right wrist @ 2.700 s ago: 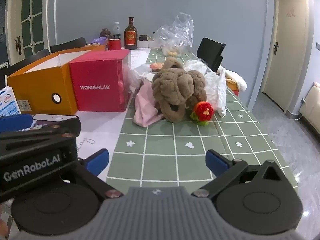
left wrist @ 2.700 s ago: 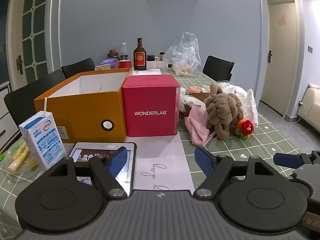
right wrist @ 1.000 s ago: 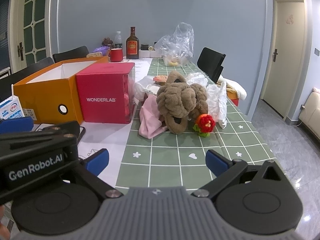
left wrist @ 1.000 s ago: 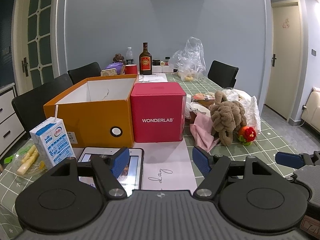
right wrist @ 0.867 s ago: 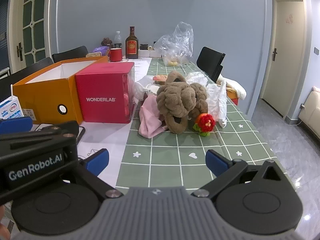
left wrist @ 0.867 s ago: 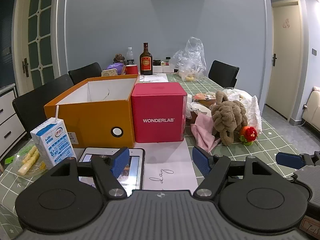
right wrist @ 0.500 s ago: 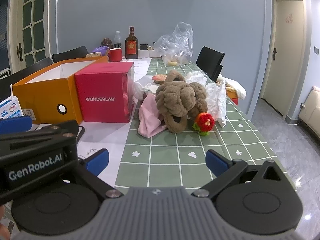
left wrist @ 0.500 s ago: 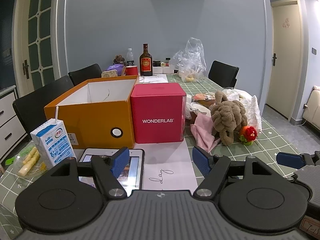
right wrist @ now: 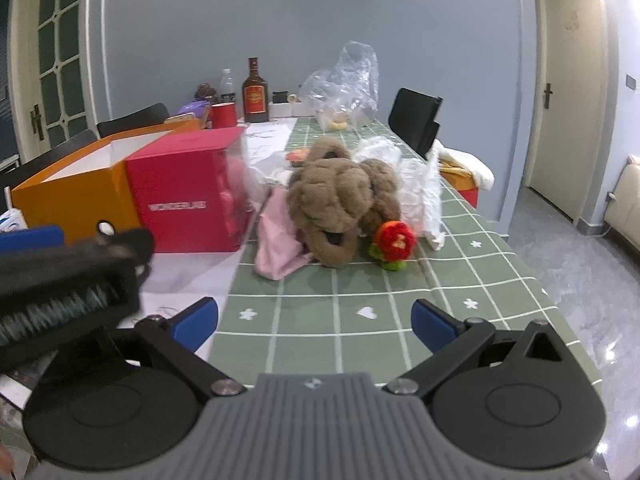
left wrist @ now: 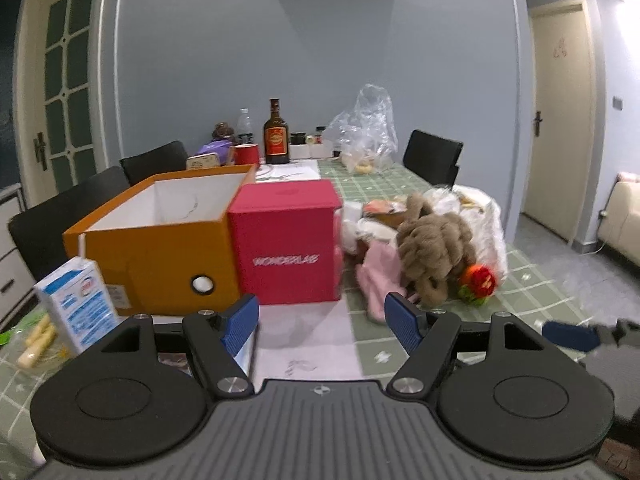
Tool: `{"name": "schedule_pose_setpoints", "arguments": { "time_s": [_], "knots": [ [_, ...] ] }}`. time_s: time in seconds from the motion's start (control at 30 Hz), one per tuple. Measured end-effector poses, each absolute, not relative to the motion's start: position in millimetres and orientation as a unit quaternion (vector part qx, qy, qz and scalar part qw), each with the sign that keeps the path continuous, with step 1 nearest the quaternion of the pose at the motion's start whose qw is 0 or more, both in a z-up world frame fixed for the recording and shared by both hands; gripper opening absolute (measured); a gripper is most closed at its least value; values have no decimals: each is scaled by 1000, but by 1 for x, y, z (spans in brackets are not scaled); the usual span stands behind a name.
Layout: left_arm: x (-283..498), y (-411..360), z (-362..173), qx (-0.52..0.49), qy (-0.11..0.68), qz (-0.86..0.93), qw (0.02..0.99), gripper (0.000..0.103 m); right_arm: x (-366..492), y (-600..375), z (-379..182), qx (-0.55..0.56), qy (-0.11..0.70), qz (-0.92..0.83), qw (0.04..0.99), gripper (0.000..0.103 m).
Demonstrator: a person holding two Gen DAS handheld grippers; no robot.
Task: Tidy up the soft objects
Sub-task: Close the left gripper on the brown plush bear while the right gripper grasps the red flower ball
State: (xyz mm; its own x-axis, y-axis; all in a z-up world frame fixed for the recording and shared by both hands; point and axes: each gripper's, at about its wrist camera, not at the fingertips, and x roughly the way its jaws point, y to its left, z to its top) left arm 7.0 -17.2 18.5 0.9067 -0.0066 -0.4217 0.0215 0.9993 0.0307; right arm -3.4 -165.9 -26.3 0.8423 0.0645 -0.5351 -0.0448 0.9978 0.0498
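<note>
A brown knotted plush toy [right wrist: 340, 200] lies on the green checked tablecloth, with a pink cloth [right wrist: 278, 236] at its left and a small red and green knitted flower [right wrist: 394, 242] at its right. The same pile shows in the left wrist view: plush [left wrist: 434, 244], pink cloth [left wrist: 374, 276], flower [left wrist: 478, 282]. An open orange box [left wrist: 160, 236] and a red WONDERLAB box [left wrist: 286, 240] stand left of the pile. My left gripper [left wrist: 320, 322] is open and empty, short of the red box. My right gripper [right wrist: 314, 322] is open and empty, in front of the plush.
A milk carton [left wrist: 76, 304] and a tablet stand near the left gripper. White plastic bags [right wrist: 420, 196] lie behind the plush. A bottle [right wrist: 255, 96], a red cup [right wrist: 223, 115] and a clear bag [right wrist: 344, 84] stand at the far end. Black chairs surround the table; its right edge is close.
Both grippers have moved forward toward the pile, so the boxes and plush look larger. The left gripper has shifted in the right wrist view. Both stay open and empty.
</note>
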Motion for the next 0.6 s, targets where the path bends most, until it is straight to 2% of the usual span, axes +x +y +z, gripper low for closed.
{"name": "schedule_pose_setpoints", "arguments": {
  "time_s": [0.33,0.6],
  "knots": [
    [41,-42,32,44,175,-66,981,88,20,-237,-35,76,274,-1,959,100],
    [87,-84,17,72,167,-119,976,89,62,-259,-50,79,294,-10,953,100]
  ]
}}
